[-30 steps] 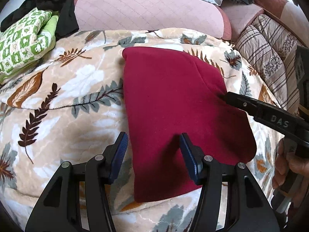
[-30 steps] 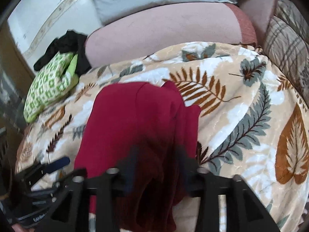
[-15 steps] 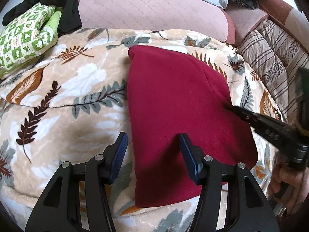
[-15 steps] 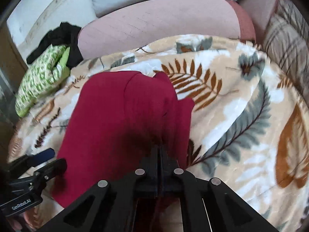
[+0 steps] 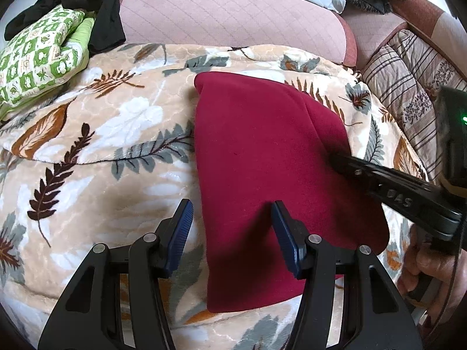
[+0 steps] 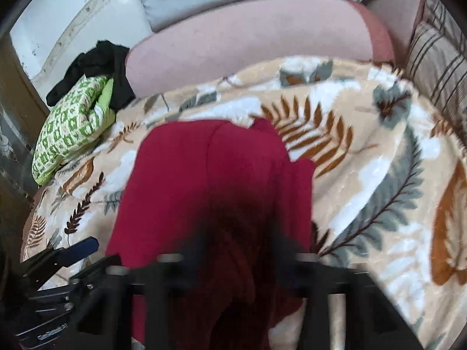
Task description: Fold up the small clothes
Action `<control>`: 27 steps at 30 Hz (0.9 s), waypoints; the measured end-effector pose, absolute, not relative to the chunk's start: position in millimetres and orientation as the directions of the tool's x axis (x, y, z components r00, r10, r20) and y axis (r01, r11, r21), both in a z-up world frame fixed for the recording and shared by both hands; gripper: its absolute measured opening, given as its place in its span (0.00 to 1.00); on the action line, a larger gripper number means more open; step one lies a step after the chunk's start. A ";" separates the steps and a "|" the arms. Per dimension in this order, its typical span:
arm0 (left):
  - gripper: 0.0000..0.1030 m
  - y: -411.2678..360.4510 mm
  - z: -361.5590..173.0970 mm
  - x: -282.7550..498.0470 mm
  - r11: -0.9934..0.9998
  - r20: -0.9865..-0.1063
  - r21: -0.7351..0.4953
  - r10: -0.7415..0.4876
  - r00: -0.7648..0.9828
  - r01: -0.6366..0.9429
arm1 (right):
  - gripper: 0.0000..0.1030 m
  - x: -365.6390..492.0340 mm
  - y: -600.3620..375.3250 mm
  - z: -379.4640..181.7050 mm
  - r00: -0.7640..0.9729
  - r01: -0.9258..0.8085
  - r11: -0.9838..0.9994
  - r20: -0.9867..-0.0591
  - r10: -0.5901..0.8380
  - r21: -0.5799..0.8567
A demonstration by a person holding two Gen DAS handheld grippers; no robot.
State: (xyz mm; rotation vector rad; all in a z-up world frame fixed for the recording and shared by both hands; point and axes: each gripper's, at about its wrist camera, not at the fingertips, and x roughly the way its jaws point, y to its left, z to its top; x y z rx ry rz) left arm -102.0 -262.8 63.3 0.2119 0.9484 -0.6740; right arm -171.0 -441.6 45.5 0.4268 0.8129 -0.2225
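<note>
1. So there's a dark red cloth [image 5: 262, 175] lying folded and flat on a leaf-print blanket [image 5: 102, 134], roughly mid-blanket and nearer its right edge
2. The left gripper [image 5: 232, 233] hovers low at the near edge of the cloth, pointing forward, jaws spread wide with nothing between them; one blue pad [image 5: 182, 230] sits over bare blanket, the other over the red fabric
3. The right gripper [image 5: 338, 160] comes in from the right side, held almost level, its tip on the cloth's right edge. The person's hand [image 5: 423, 265] is wrapped around its handle, low by the blanket's right edge
4. From its own camera the right one's fingers are a motion-blurred smear but they look parted over the cloth, not pinching it
5. Off by the far left corner there's a green patterned bundle [image 5: 38, 58] with black clothing [image 5: 96, 8] draped on it, and a pink cushion [image 5: 233, 20] behind the blanket
</note>
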 end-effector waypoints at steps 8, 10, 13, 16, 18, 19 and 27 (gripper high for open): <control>0.67 -254.7 57.1 -81.7 0.775 -0.796 -0.221 -0.494 0.350 0.592 | 0.13 -181.5 -447.4 43.6 0.678 0.352 0.893 -0.735 -0.036 0.280; 0.67 -253.3 53.1 -73.9 0.768 -0.795 -0.268 -0.517 0.316 0.581 | 0.12 -185.4 -447.8 47.2 0.687 0.341 0.898 -0.726 -0.036 0.279; 0.71 -256.1 45.1 -63.9 0.756 -0.794 -0.330 -0.546 0.267 0.565 | 0.11 -189.6 -446.3 46.9 0.680 0.331 0.910 -0.732 -0.045 0.252; 0.74 -263.0 36.7 -57.9 0.750 -0.798 -0.360 -0.556 0.232 0.555 | 0.11 -190.4 -451.5 40.8 0.694 0.333 0.894 -0.719 -0.018 0.299; 0.74 -266.8 34.0 -56.5 0.750 -0.802 -0.357 -0.551 0.228 0.558 | 0.13 -195.8 -456.4 44.5 0.728 0.325 0.880 -0.686 0.001 0.346; 0.76 -268.5 32.9 -56.3 0.749 -0.802 -0.350 -0.550 0.233 0.563 | 0.27 -198.2 -458.2 46.7 0.736 0.335 0.876 -0.677 -0.014 0.346; 0.77 -276.0 26.4 -53.4 0.741 -0.799 -0.334 -0.551 0.243 0.583 | 0.75 -190.6 -475.8 28.4 0.731 0.366 0.846 -0.683 -0.004 0.387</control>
